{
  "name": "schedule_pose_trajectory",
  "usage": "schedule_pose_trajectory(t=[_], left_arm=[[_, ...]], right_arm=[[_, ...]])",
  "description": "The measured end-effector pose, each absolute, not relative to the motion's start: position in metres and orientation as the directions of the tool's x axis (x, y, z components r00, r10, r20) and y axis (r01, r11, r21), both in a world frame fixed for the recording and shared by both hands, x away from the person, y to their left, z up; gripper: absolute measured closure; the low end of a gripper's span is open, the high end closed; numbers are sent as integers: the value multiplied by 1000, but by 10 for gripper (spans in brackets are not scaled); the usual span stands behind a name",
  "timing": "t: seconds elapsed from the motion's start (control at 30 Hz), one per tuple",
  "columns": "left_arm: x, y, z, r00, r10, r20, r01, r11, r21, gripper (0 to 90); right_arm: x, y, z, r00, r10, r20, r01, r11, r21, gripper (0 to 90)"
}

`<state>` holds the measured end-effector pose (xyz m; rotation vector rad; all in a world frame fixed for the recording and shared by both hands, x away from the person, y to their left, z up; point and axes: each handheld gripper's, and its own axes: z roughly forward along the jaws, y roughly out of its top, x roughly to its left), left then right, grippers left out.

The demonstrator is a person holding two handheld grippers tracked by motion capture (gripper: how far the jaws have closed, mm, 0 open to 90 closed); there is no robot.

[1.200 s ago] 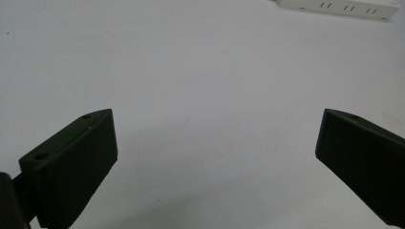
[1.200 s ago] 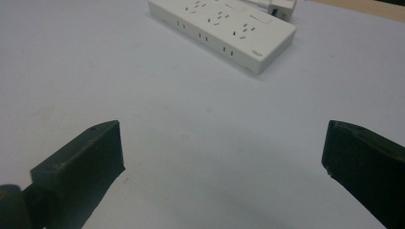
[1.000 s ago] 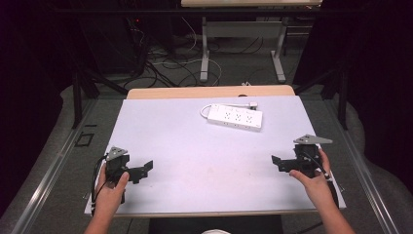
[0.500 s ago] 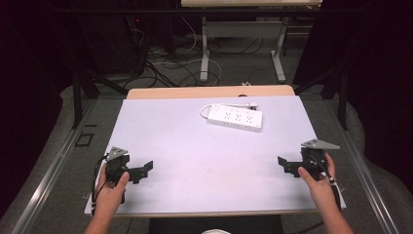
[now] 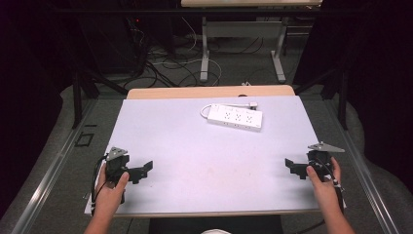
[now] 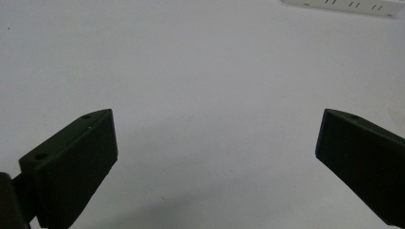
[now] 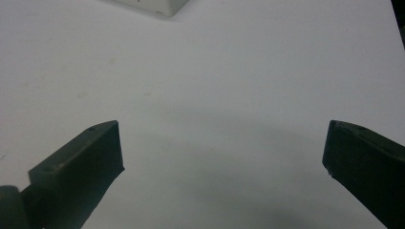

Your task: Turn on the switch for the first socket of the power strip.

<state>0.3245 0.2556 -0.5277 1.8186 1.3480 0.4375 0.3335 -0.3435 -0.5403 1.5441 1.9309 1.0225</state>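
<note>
A white power strip (image 5: 235,117) with its short cord lies on the far middle of the white table top (image 5: 204,151); its edge shows at the top of the left gripper view (image 6: 344,5) and a corner in the right gripper view (image 7: 157,6). My left gripper (image 5: 142,171) rests near the front left, held by a hand, jaws wide open and empty (image 6: 215,143). At the front right edge my right gripper (image 5: 293,168) is held open too, with only bare table between its jaws (image 7: 222,148).
The table has a wooden strip (image 5: 209,91) along its far edge. Beyond it are table legs (image 5: 204,48) and loose cables (image 5: 165,63) on the floor. Metal rails (image 5: 53,170) run along both sides.
My right gripper has drifted right and slightly toward the front, closer to the table's right edge. The left gripper has stayed put.
</note>
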Motion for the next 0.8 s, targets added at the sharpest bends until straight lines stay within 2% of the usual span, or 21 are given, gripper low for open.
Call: schedule_pose_trajectory(t=[0.5,0.8], left_arm=[[324,258,-528,364,913,-183,631,-97,770,3],[325,259,-528,360,915,-181,632,-96,769,3]], right_arm=[[336,-354,-552,-199,974,111,646,45,762,0],[336,-352,-550,-207,972,108,649,53,759,0]])
